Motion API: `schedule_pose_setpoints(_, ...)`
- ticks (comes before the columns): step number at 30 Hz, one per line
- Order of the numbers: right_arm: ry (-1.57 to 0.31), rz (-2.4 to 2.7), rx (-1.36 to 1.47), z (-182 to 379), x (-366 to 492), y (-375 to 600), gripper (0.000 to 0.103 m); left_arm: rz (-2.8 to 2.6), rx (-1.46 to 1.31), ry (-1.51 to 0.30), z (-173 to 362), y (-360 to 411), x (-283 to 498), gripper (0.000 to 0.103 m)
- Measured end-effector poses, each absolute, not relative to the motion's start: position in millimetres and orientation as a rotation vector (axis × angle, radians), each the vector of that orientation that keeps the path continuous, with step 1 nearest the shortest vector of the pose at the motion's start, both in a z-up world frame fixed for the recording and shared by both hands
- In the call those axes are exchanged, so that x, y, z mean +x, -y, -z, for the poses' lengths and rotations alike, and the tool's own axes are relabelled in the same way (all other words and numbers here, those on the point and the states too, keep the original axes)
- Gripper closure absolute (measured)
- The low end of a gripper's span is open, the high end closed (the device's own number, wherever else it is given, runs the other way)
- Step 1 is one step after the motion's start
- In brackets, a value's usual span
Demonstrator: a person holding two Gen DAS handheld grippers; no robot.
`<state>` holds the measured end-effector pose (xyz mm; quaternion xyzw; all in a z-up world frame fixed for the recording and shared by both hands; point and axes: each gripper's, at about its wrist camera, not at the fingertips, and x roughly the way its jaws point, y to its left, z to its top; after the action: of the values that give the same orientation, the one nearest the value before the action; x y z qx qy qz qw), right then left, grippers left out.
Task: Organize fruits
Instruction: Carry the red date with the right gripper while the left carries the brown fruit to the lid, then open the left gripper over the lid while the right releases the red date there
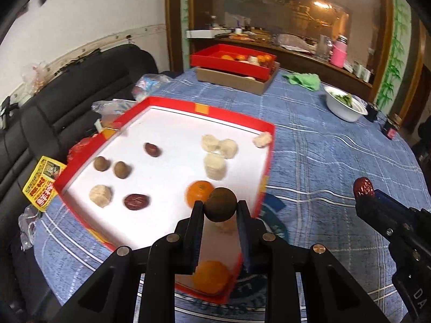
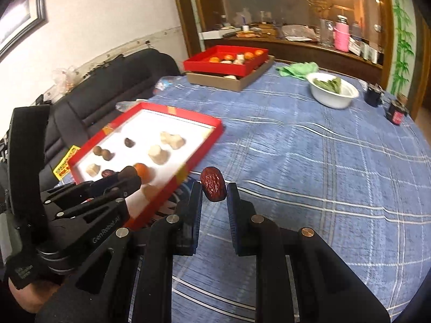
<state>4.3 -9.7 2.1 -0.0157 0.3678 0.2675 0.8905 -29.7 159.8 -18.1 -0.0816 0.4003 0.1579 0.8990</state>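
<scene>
My matt black plastic left tongs [image 1: 220, 206] pinch a dull, rough brown fruit [image 1: 220, 204]; my right tongs [image 2: 214, 189] hold a glossy, wrinkled red date [image 2: 213, 187]. Checked blue cloth [image 2: 309, 167] covers the surface, under a smooth red cardboard tray [image 1: 265, 145].

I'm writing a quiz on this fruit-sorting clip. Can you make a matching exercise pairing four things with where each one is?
Things:
1. red date
2. brown longan
3. tangerine
4. leafy greens

Places:
A. in the white bowl
B. between the left gripper fingers
C. lying in the red tray
D. between the right gripper fingers

Pairs: 1-D, 2-B, 3-C, 4-A
</scene>
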Motion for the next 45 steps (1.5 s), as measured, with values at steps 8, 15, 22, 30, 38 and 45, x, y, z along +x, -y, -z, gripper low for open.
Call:
schedule_pose_setpoints(8,-0.746,-0.637,-0.047,-15.3,7.9,-28.2,0.086,-0.422,-0.21,-0.826,14.4,-204.2,-29.0,0.08)
schedule_pose_setpoints(15,-0.742,-0.704,-0.065,-20.6,22.9,-72.6,0.086,-0.515,-0.25,-0.834,18.9,-252.6,-23.8,0.08)
schedule_pose_setpoints(22,-0.791,-0.732,-0.08,-2.8,48.7,-116.7,0.085,-0.57,-0.259,-0.844,25.5,-280.7,-11.3,0.08)
schedule_pose_setpoints(30,-0.844,-0.728,-0.099,18.9,73.1,-149.6,0.085,-0.59,-0.261,-0.859,32.0,-294.3,2.4,0.08)
schedule_pose_setpoints(38,-0.866,-0.711,-0.11,26.5,85.3,-155.9,0.085,-0.612,-0.267,-0.878,40.1,-300.2,10.7,0.08)
schedule_pose_setpoints(45,-0.905,-0.687,-0.136,36.8,92.6,-160.6,0.085,-0.593,-0.303,-0.888,41.4,-304.0,17.2,0.079)
